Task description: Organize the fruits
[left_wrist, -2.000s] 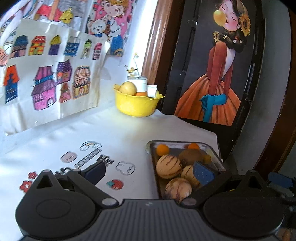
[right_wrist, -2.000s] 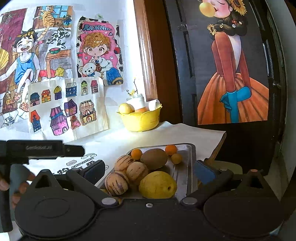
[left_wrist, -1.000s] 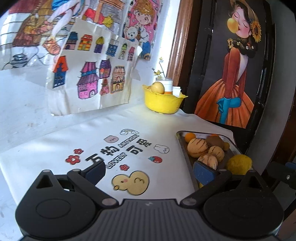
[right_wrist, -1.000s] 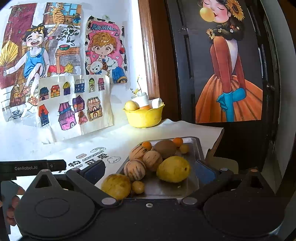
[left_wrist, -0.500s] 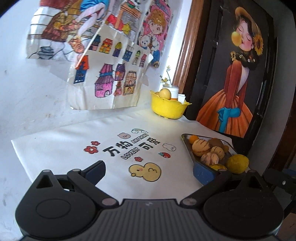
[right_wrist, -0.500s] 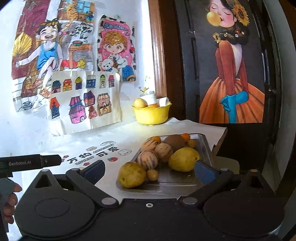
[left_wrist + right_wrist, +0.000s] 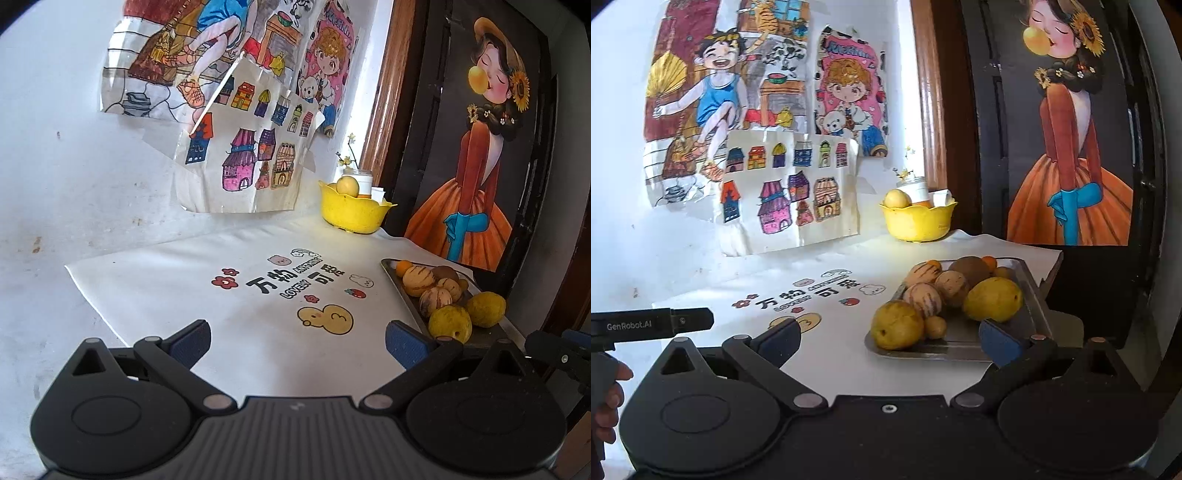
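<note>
Both my grippers, left gripper and right gripper, have drawn back, wide open and empty. Every fruit I can see on the flat metal tray sits unsorted, and the yellow plastic bowl far behind holds one; I judge nearly everything remains.

My own housing is matt black plastic, ribbed on the left gripper. The tray is dull brushed metal. The bowl is smooth yellow plastic. A white printed cloth covers the table; glossy paper drawings hang beside a varnished wooden frame.

bowl yellow | tray silver | melons tan, dark-striped | fingers blue-padded
</note>
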A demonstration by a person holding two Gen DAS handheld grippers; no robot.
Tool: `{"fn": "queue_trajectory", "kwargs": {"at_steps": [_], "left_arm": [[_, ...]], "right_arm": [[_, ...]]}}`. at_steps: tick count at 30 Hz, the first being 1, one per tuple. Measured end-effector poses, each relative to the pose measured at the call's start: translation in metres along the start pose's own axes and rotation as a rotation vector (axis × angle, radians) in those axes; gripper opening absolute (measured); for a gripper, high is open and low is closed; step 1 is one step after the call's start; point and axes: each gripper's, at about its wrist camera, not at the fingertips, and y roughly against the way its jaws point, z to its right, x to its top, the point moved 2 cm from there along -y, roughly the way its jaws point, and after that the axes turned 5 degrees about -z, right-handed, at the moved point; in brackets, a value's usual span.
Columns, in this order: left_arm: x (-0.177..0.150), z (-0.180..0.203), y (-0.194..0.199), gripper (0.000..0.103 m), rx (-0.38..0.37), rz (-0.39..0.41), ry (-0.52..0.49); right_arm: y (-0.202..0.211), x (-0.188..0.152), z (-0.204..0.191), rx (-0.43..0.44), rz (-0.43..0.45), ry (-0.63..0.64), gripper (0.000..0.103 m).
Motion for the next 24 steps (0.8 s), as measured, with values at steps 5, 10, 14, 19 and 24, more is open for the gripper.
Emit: {"fn": "queue_trajectory", "kwargs": {"at_steps": [5,10,14,19,24], "left_arm": [[-0.008,-0.005,0.003,0.103,0.0,-0.002,-0.02],[-0.016,-0.008,0.004,0.103,0.006,-0.001,-0.048],[-0.021,-0.01,0.006,0.103,0.014,-0.001,-0.071],[-0.026,-0.014,0.005,0.103,0.011,-0.012,-0.06],[-0.028,-0.016,0.003,0.103,0.014,-0.021,-0.059]], "right_arm": [[0.003,-0.012,-0.009,0.024,0.012,0.029,0.102],[-0.001,-0.025,-0.013,0.045,-0.005,0.032,0.102],[-0.003,-0.028,-0.015,0.032,-0.002,0.048,0.102],[-0.005,-0.031,-0.015,0.034,-0.011,0.042,0.102],[-0.008,-0.032,-0.016,0.038,-0.023,0.044,0.102]]}}
